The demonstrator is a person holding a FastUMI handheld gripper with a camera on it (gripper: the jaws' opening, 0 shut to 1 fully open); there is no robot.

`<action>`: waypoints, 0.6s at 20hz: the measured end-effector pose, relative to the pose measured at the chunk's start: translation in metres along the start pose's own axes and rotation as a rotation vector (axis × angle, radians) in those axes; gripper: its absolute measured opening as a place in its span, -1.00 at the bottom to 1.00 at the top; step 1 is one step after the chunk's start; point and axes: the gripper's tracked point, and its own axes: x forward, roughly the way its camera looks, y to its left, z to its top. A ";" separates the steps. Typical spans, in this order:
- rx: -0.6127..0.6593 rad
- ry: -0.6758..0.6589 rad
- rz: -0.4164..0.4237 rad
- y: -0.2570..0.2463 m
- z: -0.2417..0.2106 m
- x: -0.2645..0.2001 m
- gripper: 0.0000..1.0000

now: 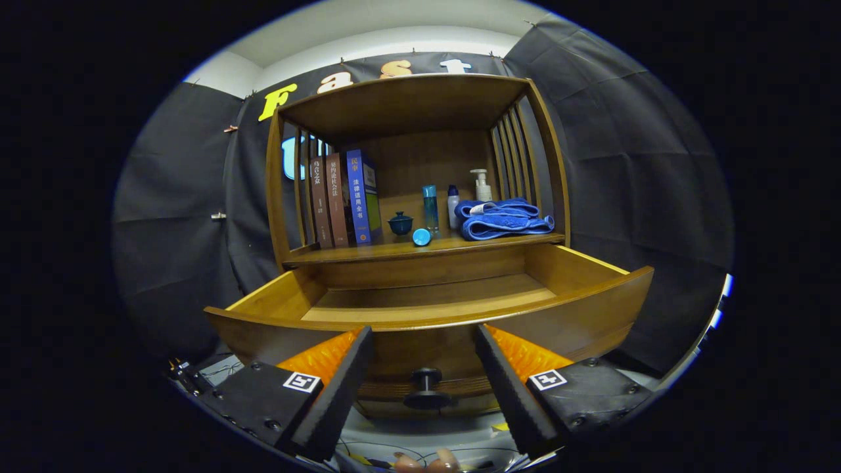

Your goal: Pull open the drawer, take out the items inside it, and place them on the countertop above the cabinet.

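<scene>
The wooden drawer (591, 295) of the cabinet stands pulled out toward me, and its bare floor (433, 295) shows nothing lying in it. Its dark round knob (426, 387) sits on the drawer front, between my fingers and a little ahead of them, touching neither. My gripper (424, 387) is open, with one finger on each side of the knob. On the countertop (368, 251) above the drawer stand a small dark teacup (400, 224), a blue round cap (421, 237), a tall teal bottle (430, 207), a small white bottle (453, 205), a pump bottle (482, 186) and a folded blue towel (502, 218).
Three upright books (341, 200) lean at the left of the countertop, against the slatted side. A wooden top shelf (407, 98) roofs the compartment. Fingertips of a hand (427, 462) show under the gripper. Cables lie on the pale surface below the drawer.
</scene>
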 end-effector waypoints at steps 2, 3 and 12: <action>-0.022 -0.013 -0.009 0.001 0.004 0.005 0.99; -0.027 -0.012 -0.011 0.003 0.002 0.007 1.00; -0.045 -0.033 -0.014 0.006 0.021 0.080 1.00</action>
